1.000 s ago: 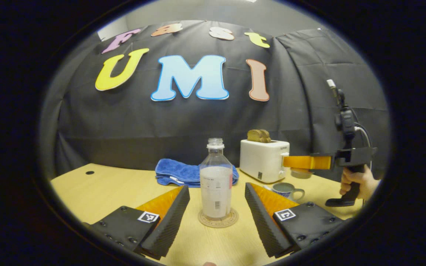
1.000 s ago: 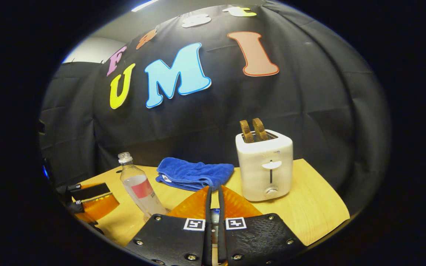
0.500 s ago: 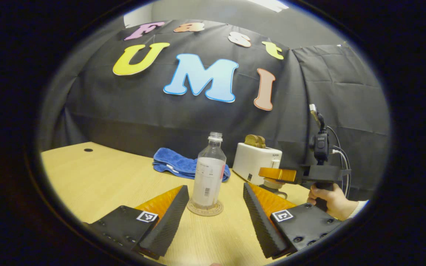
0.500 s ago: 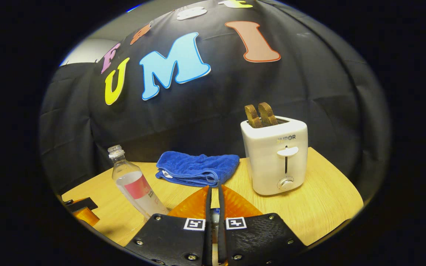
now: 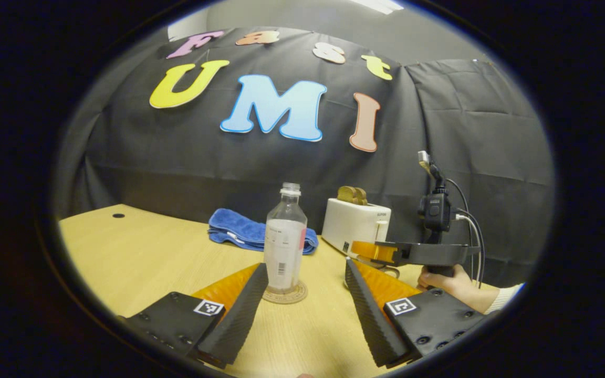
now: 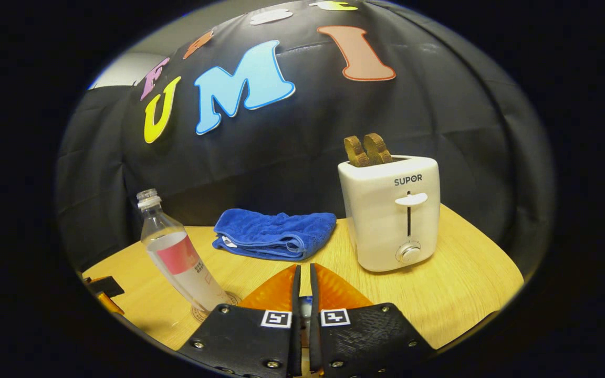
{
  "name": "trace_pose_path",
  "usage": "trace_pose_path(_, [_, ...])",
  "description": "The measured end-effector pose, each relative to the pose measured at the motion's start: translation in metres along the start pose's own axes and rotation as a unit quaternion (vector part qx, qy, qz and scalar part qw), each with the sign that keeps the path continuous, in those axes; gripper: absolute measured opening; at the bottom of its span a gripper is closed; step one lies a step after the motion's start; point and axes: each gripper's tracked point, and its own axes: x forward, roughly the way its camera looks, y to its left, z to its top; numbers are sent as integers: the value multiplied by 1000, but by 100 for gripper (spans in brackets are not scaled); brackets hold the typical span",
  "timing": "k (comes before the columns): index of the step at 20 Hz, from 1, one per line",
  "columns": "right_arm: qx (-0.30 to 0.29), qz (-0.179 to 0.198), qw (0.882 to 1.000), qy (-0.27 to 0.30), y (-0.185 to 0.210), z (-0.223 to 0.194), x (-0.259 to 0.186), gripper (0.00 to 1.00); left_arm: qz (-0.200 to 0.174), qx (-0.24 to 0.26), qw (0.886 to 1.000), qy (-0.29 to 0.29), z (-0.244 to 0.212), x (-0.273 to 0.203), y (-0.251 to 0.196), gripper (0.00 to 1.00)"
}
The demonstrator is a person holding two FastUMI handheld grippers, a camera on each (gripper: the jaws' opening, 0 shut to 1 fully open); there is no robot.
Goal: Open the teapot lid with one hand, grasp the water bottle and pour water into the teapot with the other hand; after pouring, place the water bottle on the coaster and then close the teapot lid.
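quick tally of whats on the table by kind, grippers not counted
water bottle: 1
coaster: 1
blue towel: 1
toaster: 1
toast slices: 2
total: 6

A folded blue towel (image 6: 275,234) lies at the far side of the wooden worktop (image 6: 465,294). To its right a white toaster (image 6: 390,212) stands upright, two brown bread slices (image 6: 367,149) sticking out of its slots.
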Motion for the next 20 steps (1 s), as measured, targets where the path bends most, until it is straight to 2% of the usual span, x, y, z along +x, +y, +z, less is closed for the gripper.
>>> trace_pose_path(4, [-19,-3,1000,-7,0,-1,0,8,2,39,999,-6,-1,0,-5,99])
trace_pose_path(9, [-44,-11,999,-23,7,15,-13,27,-9,52,998,-21,7,-6,-18,99])
trace_pose_path(10, [-45,-13,998,-33,12,25,-20,33,-10,55,998,-25,10,-6,-18,99])
trace_pose_path(14, [-63,-34,995,-73,20,64,-65,89,-23,43,998,-49,27,-16,-24,99])
trace_pose_path(15, [-66,-45,993,-84,21,73,-79,92,-26,41,997,-57,33,-19,-26,99])
trace_pose_path(20, [-73,-83,987,-119,30,86,-155,92,-21,61,996,-53,30,-38,-25,99])
